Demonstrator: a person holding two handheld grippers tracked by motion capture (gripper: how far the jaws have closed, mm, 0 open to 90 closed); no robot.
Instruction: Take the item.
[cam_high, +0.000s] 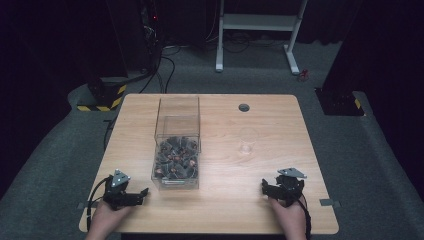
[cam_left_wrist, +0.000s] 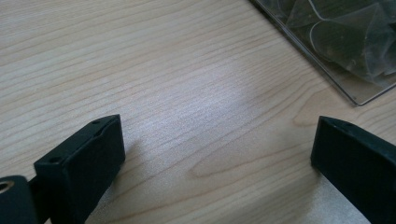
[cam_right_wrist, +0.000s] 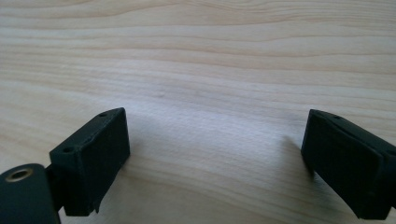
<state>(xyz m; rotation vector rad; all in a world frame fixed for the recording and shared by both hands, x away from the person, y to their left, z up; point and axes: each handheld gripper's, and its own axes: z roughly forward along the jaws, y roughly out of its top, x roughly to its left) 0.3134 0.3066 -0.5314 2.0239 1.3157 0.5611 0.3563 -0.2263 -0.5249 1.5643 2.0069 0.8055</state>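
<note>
A clear plastic box (cam_high: 177, 150) stands left of the table's middle, its near half heaped with several small dark wrapped pieces (cam_high: 175, 159). An empty clear glass (cam_high: 246, 140) stands upright to its right. My left gripper (cam_high: 141, 193) rests on the table near the front left, just left of the box's near corner (cam_left_wrist: 359, 95), jaws wide open with bare wood between them. My right gripper (cam_high: 263, 186) rests near the front right, open over bare wood (cam_right_wrist: 215, 140), well short of the glass.
The wooden table (cam_high: 210, 210) has a round cable hole (cam_high: 244, 107) at the back. Beyond it on the grey carpet stand a white desk frame (cam_high: 257, 30), dark stands and cables. Both of the person's hands come in at the table's front edge.
</note>
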